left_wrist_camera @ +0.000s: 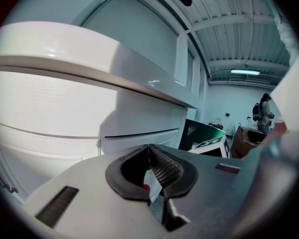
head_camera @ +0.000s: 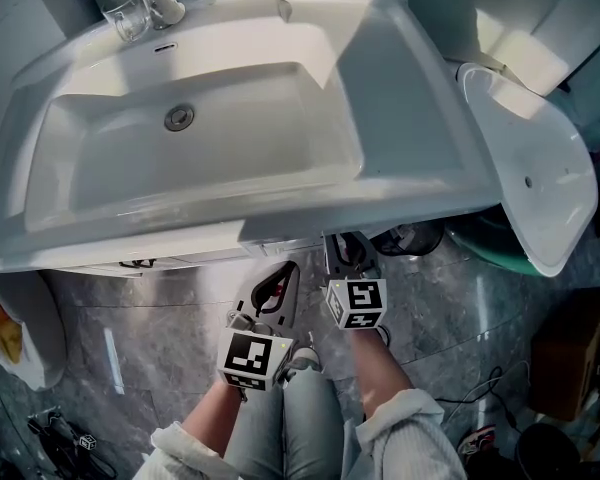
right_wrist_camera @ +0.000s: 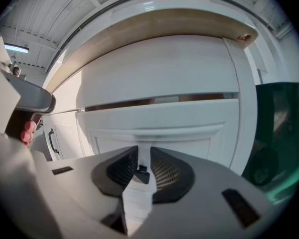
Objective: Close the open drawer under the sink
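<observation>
Nearest the camera: pale ribbed sleeves (head_camera: pixel 410 430) and a grey trouser knee (head_camera: pixel 292 418), over a grey marbled floor (head_camera: pixel 150 313).

Just ahead of the sleeves: left tool (left_wrist_camera: pixel 149 148). Stands with pads together at the tips, nothing gripped; only a sliver of white and red visible through the slit lower down. Points at the white cabinet front under the lip of the sink (head_camera: pixel 410 118).

Beside it and slightly further in: right tool (right_wrist_camera: pixel 144 151). Reaches under the sink's front edge. Holds its pads nearly together around a small dark handle (right_wrist_camera: pixel 141 173), seemingly pressing it from both sides; hard to confirm at that size.

Behind that handle: drawer (right_wrist_camera: pixel 189 121), a white panelled front below the right half of the sink's front edge. Shows a thin dark slit (right_wrist_camera: pixel 134 103) along its top and, seen from above, pokes out a little past the sink's edge. To its left: cabinet door (right_wrist_camera: pixel 67 133) with a black bar handle (right_wrist_camera: pixel 51 141).

Above: white sink bowl with a metal drain (head_camera: pixel 179 118) near its centre and a chrome tap (head_camera: pixel 140 6) at the back left corner.

Furthest right, off the sink's right edge: second white basin (head_camera: pixel 540 168), loose and tilted, with a green object (head_camera: pixel 480 243) between it and the cabinet.
</observation>
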### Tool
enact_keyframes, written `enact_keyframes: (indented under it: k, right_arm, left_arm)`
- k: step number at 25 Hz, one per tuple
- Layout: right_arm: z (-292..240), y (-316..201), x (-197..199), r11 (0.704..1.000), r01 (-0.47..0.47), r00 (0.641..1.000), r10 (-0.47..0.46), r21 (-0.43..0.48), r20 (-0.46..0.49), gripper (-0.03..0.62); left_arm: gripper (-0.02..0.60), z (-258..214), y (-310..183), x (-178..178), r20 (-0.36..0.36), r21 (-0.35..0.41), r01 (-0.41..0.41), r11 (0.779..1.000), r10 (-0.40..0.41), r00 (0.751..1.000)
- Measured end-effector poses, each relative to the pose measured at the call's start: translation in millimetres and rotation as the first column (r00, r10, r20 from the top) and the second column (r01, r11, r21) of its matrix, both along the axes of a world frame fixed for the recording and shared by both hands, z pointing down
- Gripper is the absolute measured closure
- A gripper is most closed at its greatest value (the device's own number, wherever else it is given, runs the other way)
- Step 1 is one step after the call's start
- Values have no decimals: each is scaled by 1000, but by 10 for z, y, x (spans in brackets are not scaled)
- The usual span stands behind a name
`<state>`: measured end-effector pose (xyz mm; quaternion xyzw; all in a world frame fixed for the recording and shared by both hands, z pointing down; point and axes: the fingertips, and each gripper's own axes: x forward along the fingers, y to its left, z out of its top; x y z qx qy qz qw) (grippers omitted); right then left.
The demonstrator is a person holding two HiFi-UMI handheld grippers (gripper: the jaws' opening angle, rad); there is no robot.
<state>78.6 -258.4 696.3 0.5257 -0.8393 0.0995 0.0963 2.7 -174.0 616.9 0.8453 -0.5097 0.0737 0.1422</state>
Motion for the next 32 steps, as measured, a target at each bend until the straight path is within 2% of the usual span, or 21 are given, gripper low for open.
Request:
enact_keyframes:
  k: [6,12,18,25,32]
  right_arm:
    - [-47,64,-40,999,24,1000,-25,-38,-18,503]
    - [-371,300,-143,998,46,999,-46,-37,-8,500]
    - [-696,615,-97,996,38,999,-38,-87,-4,500]
    - [-1265,981,-57,991,45,999,-42,-125,25,500]
    - [-1977,1126,43,994,46,998,-40,-96,56,500]
  left_arm:
    - [565,-129,77,10,-2,-11,8,1000,-8,1000]
    - [565,-412,198,14,-1,-24,3,1000,-3,1000]
    - [565,-804,355,69,1,-46,-13,999,13,1000]
    - [565,-1409,435,173,-9,-35,-12,999,11,1000]
    - [565,-1916,537,288,-20,-8,-18,1000,18,1000]
